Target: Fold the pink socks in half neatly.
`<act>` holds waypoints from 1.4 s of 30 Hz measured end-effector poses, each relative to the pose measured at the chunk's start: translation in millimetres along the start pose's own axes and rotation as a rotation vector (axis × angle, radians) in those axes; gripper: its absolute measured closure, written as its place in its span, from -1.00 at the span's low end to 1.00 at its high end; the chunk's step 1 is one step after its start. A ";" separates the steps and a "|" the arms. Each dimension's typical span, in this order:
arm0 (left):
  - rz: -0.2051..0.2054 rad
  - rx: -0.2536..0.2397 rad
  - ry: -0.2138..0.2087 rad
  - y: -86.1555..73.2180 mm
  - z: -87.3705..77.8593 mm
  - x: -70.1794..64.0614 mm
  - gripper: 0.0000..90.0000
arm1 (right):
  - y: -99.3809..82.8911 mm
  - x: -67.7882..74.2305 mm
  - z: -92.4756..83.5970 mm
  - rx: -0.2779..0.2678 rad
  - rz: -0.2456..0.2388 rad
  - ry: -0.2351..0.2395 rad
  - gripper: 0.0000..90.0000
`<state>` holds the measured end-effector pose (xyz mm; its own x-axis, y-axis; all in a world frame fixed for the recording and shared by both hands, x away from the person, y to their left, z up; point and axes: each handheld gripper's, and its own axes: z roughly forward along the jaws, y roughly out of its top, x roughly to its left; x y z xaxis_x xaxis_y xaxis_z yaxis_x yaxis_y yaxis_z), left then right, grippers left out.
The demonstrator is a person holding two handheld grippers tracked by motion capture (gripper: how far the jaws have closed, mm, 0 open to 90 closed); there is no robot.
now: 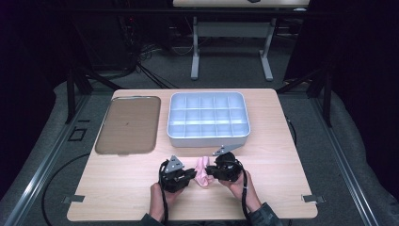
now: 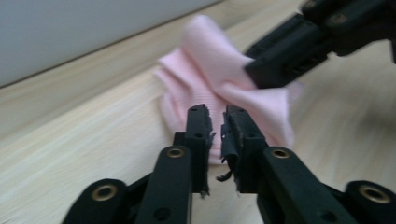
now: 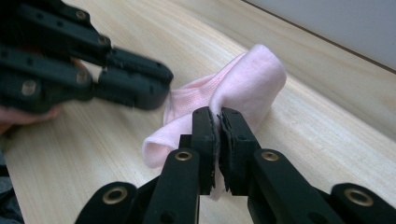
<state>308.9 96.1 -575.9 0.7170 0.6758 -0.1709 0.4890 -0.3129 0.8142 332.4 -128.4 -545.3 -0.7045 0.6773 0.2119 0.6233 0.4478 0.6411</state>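
I have both claws on the small pink knitted cloth, which sits bunched on the near middle of the light wooden tabletop, just in front of the white divided plastic organiser tray. My right claw is clamped on a fold of the cloth; in the right gripper view the fabric is pinched flat between the jaws and hangs out below them. My left claw comes in from the left, and in the left gripper view its jaws stand a thin gap apart with the cloth's edge right at the tips. I cannot tell for certain whether any fabric is truly pressed between them, so I count that side as loose.

That is my main worry. If I pull the two hands apart to spread the cloth, the left side will likely slip free, and the cloth will swing from the right claw alone and crumple again. The right grip takes a doubled fold, so I may drag two layers together instead of opening one. The frayed pads could also snag the knit. The tray's near wall is close behind; a careless lift toward the far side could knock it. The brown flat tray at the far left stands well apart and poses no risk.
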 end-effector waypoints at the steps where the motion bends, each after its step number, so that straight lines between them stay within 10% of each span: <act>1: -0.014 -0.006 -0.005 -0.7 0.2 2.4 0.88 | 0.0 0.3 -0.1 0.002 -0.005 0.002 0.88; 9: -0.008 0.052 0.006 -0.5 15.7 4.5 1.00 | 5.0 5.3 1.7 0.008 -0.028 0.009 0.88; 31: -0.041 0.009 0.019 3.5 -3.5 19.5 0.99 | 9.9 15.1 28.8 0.039 -0.073 0.019 0.85; 42: 0.055 -0.023 -0.104 43.4 8.4 10.2 0.98 | 9.6 16.5 29.2 0.054 -0.092 0.002 0.85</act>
<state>341.7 83.8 -547.1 0.7907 0.5848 -0.1813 0.4368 -0.3314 0.8363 336.6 -95.9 -557.1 -0.7604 0.6305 0.1557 0.5733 0.5391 0.6170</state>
